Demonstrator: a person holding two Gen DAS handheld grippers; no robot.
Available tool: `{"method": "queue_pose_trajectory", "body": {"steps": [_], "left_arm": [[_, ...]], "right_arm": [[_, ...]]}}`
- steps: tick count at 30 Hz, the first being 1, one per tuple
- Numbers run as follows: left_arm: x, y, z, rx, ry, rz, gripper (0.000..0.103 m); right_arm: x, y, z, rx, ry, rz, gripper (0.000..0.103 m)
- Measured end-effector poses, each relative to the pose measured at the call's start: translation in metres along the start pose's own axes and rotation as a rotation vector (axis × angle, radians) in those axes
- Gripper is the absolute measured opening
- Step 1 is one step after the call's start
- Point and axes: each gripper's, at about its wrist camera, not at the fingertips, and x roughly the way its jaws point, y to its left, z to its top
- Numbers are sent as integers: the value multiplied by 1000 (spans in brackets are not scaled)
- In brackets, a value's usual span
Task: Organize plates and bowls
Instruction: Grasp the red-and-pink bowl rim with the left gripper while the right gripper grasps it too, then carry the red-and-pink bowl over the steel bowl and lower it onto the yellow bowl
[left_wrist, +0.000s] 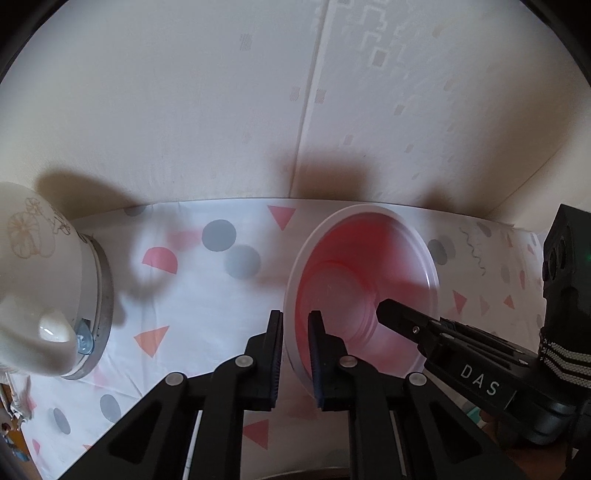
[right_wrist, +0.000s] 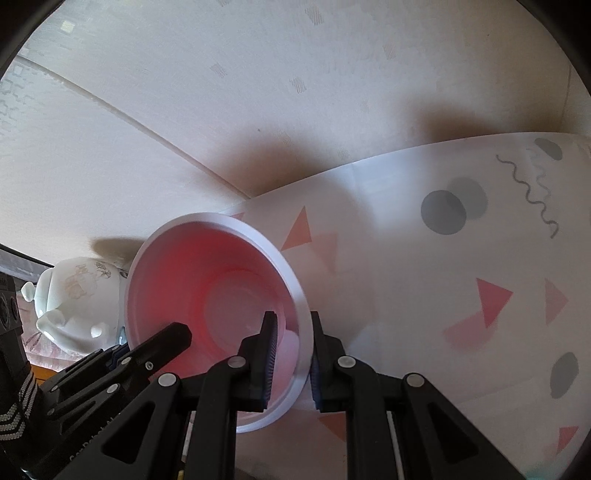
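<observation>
Clamping opposite rims of the pink bowl (left_wrist: 354, 280), both hand-held grippers hide its near edge.

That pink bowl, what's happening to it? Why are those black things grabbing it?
A person is tidying dishes, holding a grabbing tool in each hand. The left tool is pinched on one side of the pink bowl's white rim, and the right tool is pinched on the opposite side. The bowl is tipped up on its side over the patterned tablecloth. A white teapot sits off to one side.
</observation>
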Motion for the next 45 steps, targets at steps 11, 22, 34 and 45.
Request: {"method": "queue_pose_trajectory", "body": {"steps": [11, 22, 34, 45], "left_arm": [[-27, -1, -12, 1, -41, -15, 14], [-51, 0, -31, 3, -83, -29, 14], [-81, 11, -61, 4, -106, -83, 14], [-87, 26, -103, -5, -68, -105, 14]], "right_arm": [[-12, -2, -8, 1, -25, 13, 16], [-29, -1, -21, -1, -43, 42, 16], [-44, -2, -38, -2, -51, 52, 16], [-41, 3, -64, 1, -38, 59, 16]]}}
